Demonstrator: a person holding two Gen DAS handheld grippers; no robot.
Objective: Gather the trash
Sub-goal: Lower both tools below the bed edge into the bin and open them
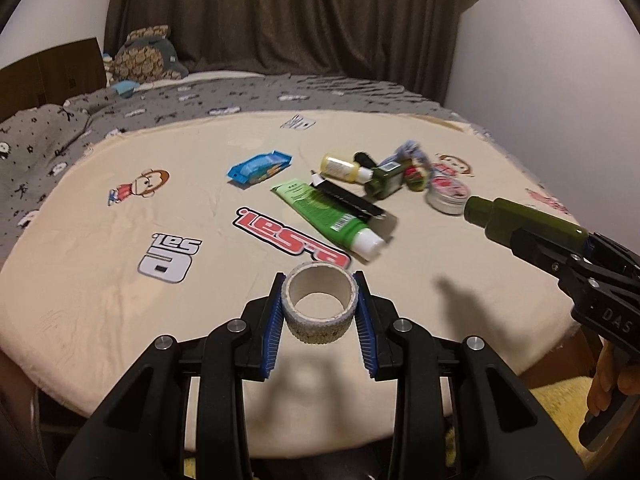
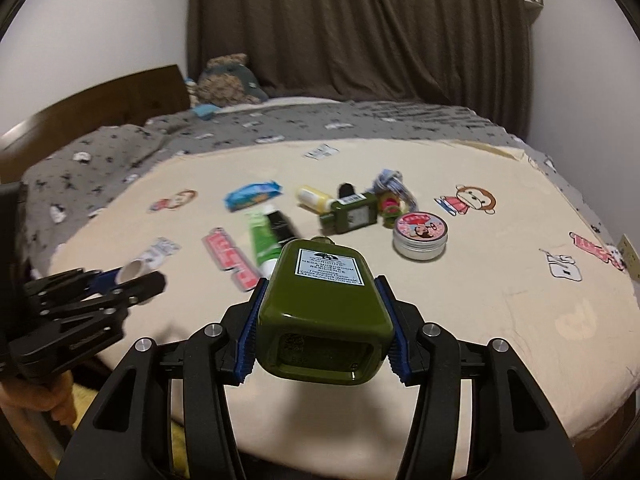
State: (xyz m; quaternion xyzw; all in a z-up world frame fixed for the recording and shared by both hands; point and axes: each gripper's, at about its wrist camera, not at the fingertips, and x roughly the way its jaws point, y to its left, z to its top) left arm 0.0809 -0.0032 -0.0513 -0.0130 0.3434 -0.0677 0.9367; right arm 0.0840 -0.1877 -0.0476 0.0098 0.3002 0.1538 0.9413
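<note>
My left gripper (image 1: 319,284) is shut on a short cardboard tape roll (image 1: 320,314), lifted above the cream printed sheet (image 1: 120,304); the roll (image 2: 134,269) also shows at the left of the right wrist view. My right gripper (image 2: 321,284) is shut on a large olive-green bottle (image 2: 324,304), held off the sheet with its neck pointing away. On the sheet lie a green tube (image 1: 328,212), a black tube (image 1: 348,198), a blue wrapper (image 1: 258,168), a yellow bottle (image 1: 340,166), a small green bottle (image 1: 386,180) and a round tin (image 1: 446,196).
Grey patterned bedding (image 1: 60,136) lies behind and left of the sheet, with a plush toy (image 1: 148,54) and a wooden headboard (image 1: 52,72). A brown curtain (image 1: 280,12) hangs at the back. Yellow fabric (image 1: 560,400) shows below the sheet's near edge. A hand (image 1: 612,380) holds the right gripper.
</note>
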